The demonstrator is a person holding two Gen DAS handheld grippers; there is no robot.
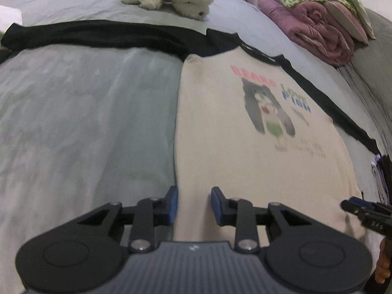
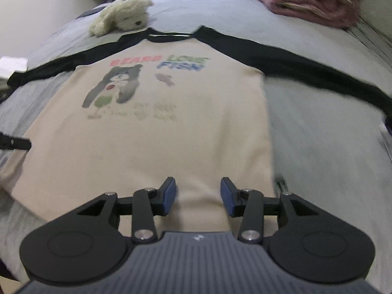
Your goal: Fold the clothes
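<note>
right wrist view, shirt flat, print reads "bears love fish"

You can't read the small print under the shirt's bear; it's blurred. The frame's right edge cuts off the black sleeve.

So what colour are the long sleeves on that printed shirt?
Black sleeves on the cream printed shirt, clearest in the right wrist view.

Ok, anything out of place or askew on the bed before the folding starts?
Nothing serious. The shirt lies flat, print up, sleeves spread. Only a plush toy sits just beyond the collar, and a pile of bedding is heaped at the bed's far corner.
</note>
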